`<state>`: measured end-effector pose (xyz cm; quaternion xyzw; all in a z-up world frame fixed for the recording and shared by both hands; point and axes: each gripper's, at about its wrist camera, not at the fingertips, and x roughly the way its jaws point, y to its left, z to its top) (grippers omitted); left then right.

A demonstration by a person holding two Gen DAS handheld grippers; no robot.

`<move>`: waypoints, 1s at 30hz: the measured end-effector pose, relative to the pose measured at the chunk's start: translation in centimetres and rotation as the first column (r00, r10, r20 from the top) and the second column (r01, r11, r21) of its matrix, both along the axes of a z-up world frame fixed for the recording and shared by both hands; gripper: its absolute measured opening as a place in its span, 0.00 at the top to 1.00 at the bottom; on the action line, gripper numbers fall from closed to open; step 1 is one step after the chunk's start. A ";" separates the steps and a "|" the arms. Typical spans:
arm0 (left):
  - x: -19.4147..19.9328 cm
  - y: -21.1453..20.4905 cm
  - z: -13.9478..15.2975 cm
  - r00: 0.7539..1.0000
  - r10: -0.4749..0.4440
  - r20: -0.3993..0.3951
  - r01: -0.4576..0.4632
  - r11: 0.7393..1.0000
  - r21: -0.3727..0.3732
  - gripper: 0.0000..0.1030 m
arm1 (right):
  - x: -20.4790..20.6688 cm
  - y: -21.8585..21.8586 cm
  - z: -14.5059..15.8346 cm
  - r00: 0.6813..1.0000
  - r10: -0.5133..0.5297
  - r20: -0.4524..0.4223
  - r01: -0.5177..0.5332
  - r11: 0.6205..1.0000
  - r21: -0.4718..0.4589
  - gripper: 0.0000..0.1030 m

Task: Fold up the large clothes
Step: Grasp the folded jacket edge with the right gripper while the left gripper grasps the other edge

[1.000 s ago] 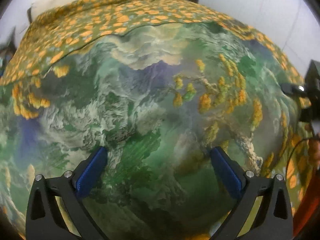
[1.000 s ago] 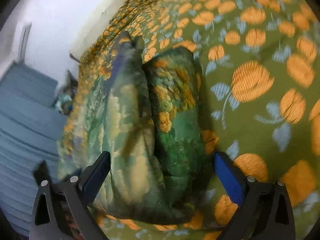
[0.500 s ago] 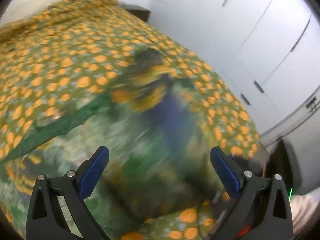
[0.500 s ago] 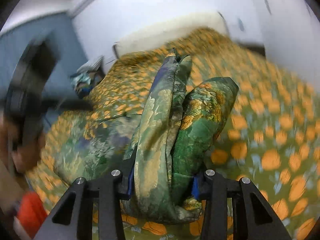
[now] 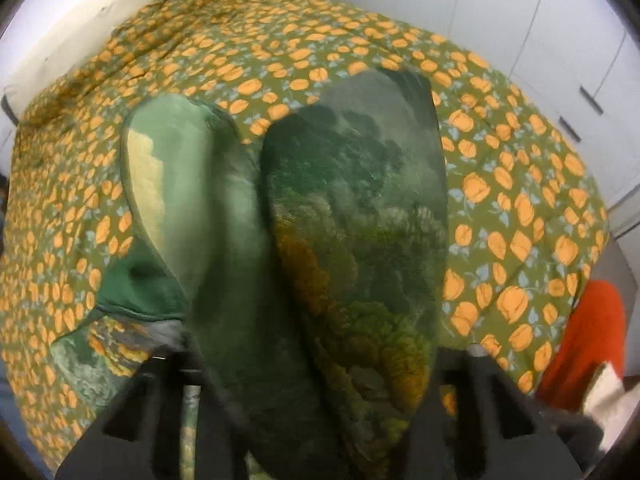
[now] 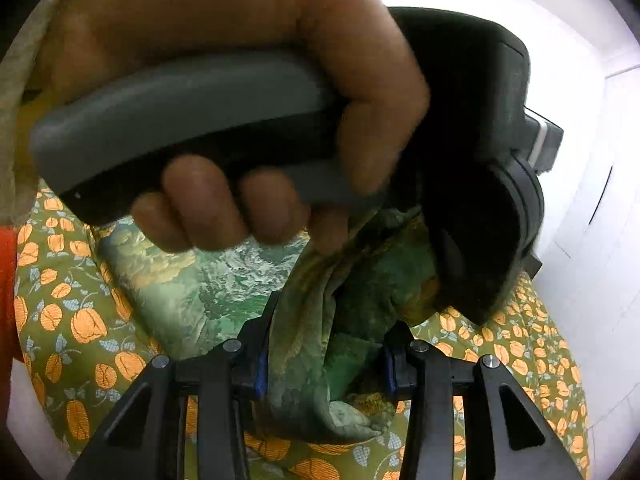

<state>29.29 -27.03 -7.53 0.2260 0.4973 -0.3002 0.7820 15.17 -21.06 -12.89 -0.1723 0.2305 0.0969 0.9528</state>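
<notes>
A big bed (image 5: 520, 184) with an orange-flower cover lies below. The green cloth (image 5: 352, 216) hangs bunched above it. The left gripper (image 5: 316, 364) has just squeezed onto it. The right gripper (image 6: 324, 364) pinches another fold beside the left hand (image 6: 240, 92).

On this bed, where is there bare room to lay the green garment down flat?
Open bedspread lies towards the headboard and on the wardrobe side. Crowded near the front: the green garment hangs bunched in both hand-held grippers, left and right.
</notes>
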 end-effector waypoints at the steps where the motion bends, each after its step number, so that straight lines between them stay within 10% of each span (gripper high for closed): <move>1: 0.3 0.7 0.4 1.000 0.000 -0.007 0.000 1.000 -0.017 0.72 | 0.0 -0.4 0.2 1.000 -0.007 -0.006 0.007 1.000 0.024 0.55; 7: 2.7 7.8 3.3 1.000 0.007 -0.018 -0.009 0.991 -0.134 0.73 | -2.3 -4.6 4.2 0.997 0.072 -0.038 -0.054 0.932 0.358 0.19; 16: 5.7 24.5 1.7 0.977 0.177 -0.123 -0.207 0.926 -0.315 0.72 | 3.4 -7.1 4.1 0.981 0.054 -0.186 0.043 0.877 0.479 0.19; 30: 6.7 38.1 -8.5 0.891 0.370 -0.263 -0.447 0.817 -0.363 0.61 | 12.3 10.8 -3.3 0.848 0.381 -0.368 -0.230 0.891 0.391 0.46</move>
